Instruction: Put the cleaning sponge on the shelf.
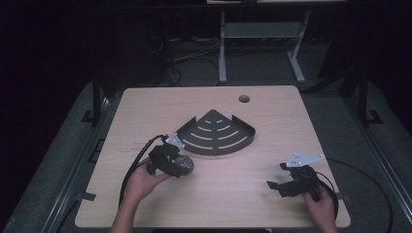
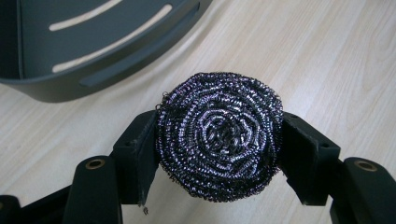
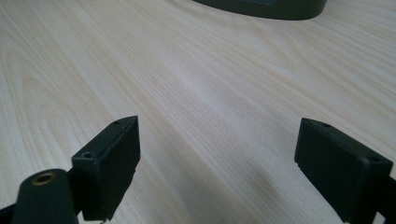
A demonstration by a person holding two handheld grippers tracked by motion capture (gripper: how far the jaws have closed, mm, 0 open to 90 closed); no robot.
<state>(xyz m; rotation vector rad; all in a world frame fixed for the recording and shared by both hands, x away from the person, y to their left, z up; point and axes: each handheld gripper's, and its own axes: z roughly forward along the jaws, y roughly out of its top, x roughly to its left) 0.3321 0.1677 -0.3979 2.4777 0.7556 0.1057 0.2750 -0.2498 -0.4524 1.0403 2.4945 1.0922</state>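
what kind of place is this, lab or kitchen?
Most likely a lab or data-collection room, not a kitchen: a bare wooden table with a cable hole, loose cables on the floor, dark surroundings. A steel scourer and a black corner rack look like props.

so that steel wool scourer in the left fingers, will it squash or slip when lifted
The steel wool scourer is a loose coil of wire, so it probably gives a little and springs back. Its rough loops likely catch on the left gripper's fingers, so slipping seems unlikely. It looks airy, so probably light.
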